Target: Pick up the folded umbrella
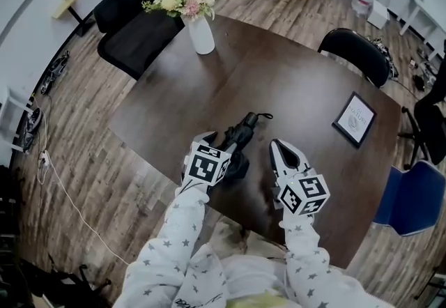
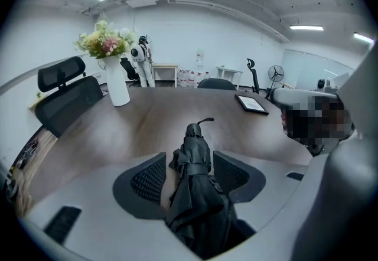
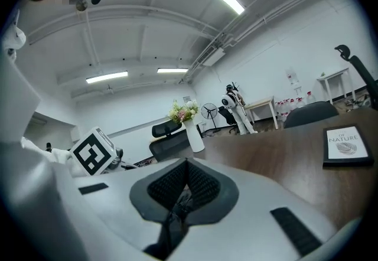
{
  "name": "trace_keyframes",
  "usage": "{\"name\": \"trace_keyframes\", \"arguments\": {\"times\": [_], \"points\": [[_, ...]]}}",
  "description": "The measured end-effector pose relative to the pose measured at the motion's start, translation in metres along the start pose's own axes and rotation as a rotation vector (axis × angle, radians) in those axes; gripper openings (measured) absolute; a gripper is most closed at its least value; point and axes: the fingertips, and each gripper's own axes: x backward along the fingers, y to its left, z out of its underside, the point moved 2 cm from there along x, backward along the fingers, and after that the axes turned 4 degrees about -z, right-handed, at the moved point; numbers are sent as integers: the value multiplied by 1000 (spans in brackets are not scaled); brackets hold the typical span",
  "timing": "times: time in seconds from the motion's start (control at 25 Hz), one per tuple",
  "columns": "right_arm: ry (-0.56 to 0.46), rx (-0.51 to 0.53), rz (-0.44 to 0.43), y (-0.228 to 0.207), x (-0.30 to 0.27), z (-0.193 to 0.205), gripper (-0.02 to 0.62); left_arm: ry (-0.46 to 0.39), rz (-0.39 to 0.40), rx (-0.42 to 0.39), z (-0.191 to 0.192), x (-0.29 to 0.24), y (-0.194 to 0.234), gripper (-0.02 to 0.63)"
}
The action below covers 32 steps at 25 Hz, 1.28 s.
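A folded black umbrella (image 1: 242, 129) lies on the dark brown table (image 1: 293, 83), its strap end pointing away from me. My left gripper (image 1: 221, 150) is lowered over its near end. In the left gripper view the umbrella (image 2: 195, 142) runs lengthwise between the two spread jaws of the left gripper (image 2: 189, 159); bare table shows between the left pad (image 2: 147, 180) and the fabric, so nothing is clamped. My right gripper (image 1: 280, 148) hovers just right of the umbrella with its jaws together and nothing in them. In its own view the right gripper (image 3: 186, 166) looks level across the table.
A white vase of flowers (image 1: 201, 31) stands at the table's far left. A framed card (image 1: 354, 120) lies at the right. Black chairs (image 1: 136, 35) (image 1: 359, 52) stand beyond the table, and a blue chair (image 1: 411, 195) stands at its right corner.
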Motion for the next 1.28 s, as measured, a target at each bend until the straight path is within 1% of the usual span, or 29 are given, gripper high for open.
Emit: {"name": "trace_keyframes", "arguments": {"times": [0.16, 0.32, 0.48, 0.64, 0.72, 0.92, 1.08, 1.16, 1.28], "points": [[6, -16, 20, -4, -5, 5, 21, 132, 57, -28, 11, -31, -1, 322], [12, -27, 47, -11, -5, 9, 21, 245, 91, -65, 21, -56, -4, 330], [15, -40, 74, -19, -3, 12, 21, 327, 120, -70, 27, -72, -9, 331], [12, -54, 96, -28, 0, 14, 21, 372, 139, -81, 32, -83, -17, 330], [10, -58, 104, -30, 1, 14, 21, 396, 136, -89, 37, -86, -21, 330], [5, -66, 124, -37, 5, 13, 21, 454, 151, -87, 48, -92, -33, 328], [7, -70, 135, -40, 8, 14, 21, 436, 133, -121, 47, -99, -37, 324], [6, -73, 141, -43, 9, 15, 21, 436, 129, -125, 47, -100, -38, 322], [6, -76, 144, -44, 7, 16, 21, 429, 115, -128, 45, -100, -36, 293]]}}
